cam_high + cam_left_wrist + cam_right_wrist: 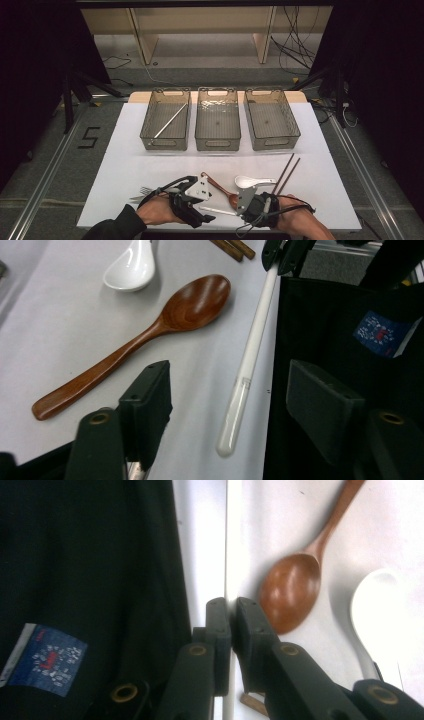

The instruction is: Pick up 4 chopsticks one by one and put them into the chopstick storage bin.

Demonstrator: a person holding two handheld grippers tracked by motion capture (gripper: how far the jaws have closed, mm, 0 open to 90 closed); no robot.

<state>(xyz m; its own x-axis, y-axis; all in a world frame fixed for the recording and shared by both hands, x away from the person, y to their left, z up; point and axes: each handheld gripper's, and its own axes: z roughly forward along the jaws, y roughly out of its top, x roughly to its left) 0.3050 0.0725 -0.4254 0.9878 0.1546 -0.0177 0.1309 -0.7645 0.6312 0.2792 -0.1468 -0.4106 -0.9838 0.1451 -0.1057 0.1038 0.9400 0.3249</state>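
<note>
White surface (150, 165) carried three grey bins (218, 120). We saw the right hand-held gripper (231, 611) clamped on one end of a white chopstick (248, 360) at the near edge, beside a wooden spoon (150, 335). The left hand-held gripper (230, 400) straddled the other end, its pads not touching.

Black left tongs (207, 218), brass screws, grey plate, dark sleeve (112, 227)
</note>
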